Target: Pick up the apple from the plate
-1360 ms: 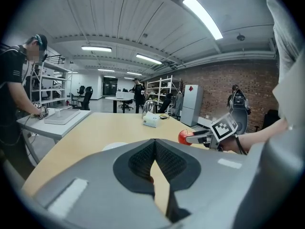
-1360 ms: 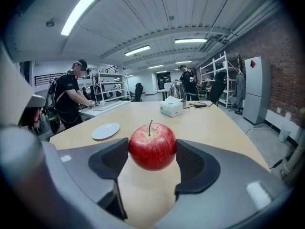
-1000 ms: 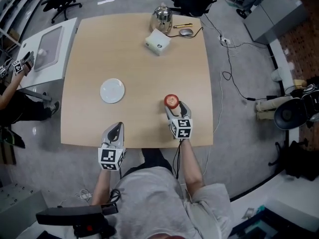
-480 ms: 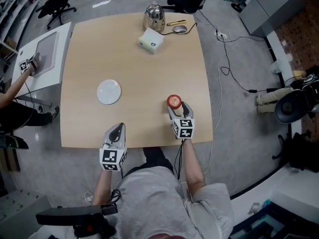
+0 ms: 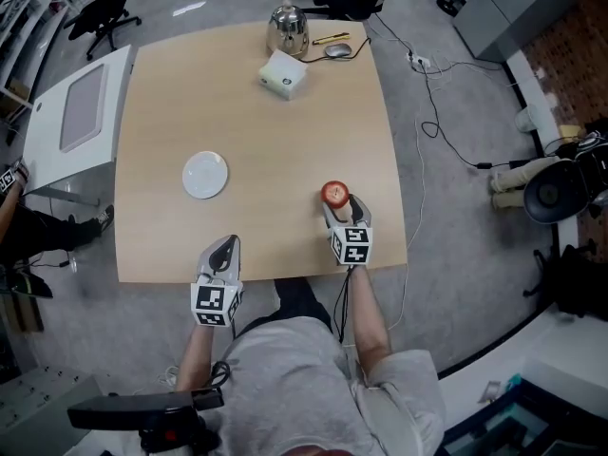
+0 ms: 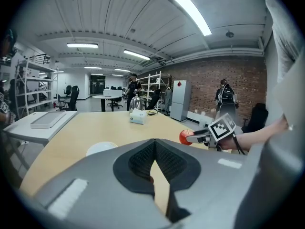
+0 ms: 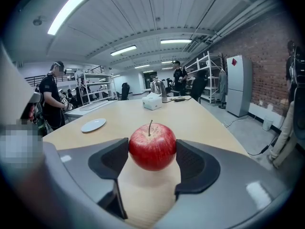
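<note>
A red apple (image 5: 333, 193) (image 7: 152, 146) sits between the pads of my right gripper (image 5: 335, 202) (image 7: 152, 162), which is shut on it just above the wooden table (image 5: 266, 131), near the table's right front corner. The white plate (image 5: 205, 174) (image 7: 93, 124) lies bare to the left of the apple, well apart from it. My left gripper (image 5: 220, 249) (image 6: 155, 149) hovers at the table's front edge, its pads touching with nothing between them. In the left gripper view the apple (image 6: 185, 137) and the plate (image 6: 101, 148) both show.
At the table's far edge stand a metal kettle (image 5: 288, 28), a white box (image 5: 283, 73) and a mouse (image 5: 336, 51). A white side table (image 5: 76, 103) adjoins the left. Cables (image 5: 432, 112) run over the floor on the right. A person's arm (image 5: 11, 183) shows at far left.
My right gripper has carried the apple a little further right, away from the plate. The left gripper has stayed where it was.
</note>
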Demonstrator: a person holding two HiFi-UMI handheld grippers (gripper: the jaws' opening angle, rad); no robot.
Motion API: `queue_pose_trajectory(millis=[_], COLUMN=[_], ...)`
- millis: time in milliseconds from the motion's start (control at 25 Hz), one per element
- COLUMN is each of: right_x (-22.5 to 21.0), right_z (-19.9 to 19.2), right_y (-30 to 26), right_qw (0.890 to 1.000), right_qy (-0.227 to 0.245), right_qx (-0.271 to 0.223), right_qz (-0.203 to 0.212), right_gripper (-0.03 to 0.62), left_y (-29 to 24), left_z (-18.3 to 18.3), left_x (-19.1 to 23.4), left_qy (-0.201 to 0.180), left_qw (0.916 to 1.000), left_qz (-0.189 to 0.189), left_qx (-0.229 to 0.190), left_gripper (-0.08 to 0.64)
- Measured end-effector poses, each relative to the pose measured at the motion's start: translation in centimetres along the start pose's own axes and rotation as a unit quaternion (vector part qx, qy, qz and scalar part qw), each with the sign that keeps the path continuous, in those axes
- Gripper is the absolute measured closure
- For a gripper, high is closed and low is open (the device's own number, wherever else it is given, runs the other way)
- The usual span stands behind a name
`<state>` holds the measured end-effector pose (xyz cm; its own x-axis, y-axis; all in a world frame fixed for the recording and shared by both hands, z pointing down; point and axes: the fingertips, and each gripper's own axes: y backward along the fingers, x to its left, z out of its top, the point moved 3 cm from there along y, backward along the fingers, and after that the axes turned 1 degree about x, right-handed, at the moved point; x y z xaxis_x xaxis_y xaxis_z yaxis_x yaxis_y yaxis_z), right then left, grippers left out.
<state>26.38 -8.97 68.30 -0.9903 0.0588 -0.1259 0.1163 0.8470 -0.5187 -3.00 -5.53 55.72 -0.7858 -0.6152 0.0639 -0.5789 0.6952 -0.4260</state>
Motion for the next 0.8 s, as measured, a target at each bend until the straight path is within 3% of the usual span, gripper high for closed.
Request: queue_pose_trajectory(millis=[800], right_x=[-1.6], right_z=[-2.5], right_y=[0.4], right_qw=[1.000], right_qy=[-0.013], right_qx=[0.013], right_qz=[-0.020], right_gripper=[0.273], left_y=[-0.4], left_z=[-0.3], left_x=[-0.9], left_qy=[-0.010], left_qw=[0.9999], left_qz=[-0.010], left_qx=[0.009], left_gripper=[0.540])
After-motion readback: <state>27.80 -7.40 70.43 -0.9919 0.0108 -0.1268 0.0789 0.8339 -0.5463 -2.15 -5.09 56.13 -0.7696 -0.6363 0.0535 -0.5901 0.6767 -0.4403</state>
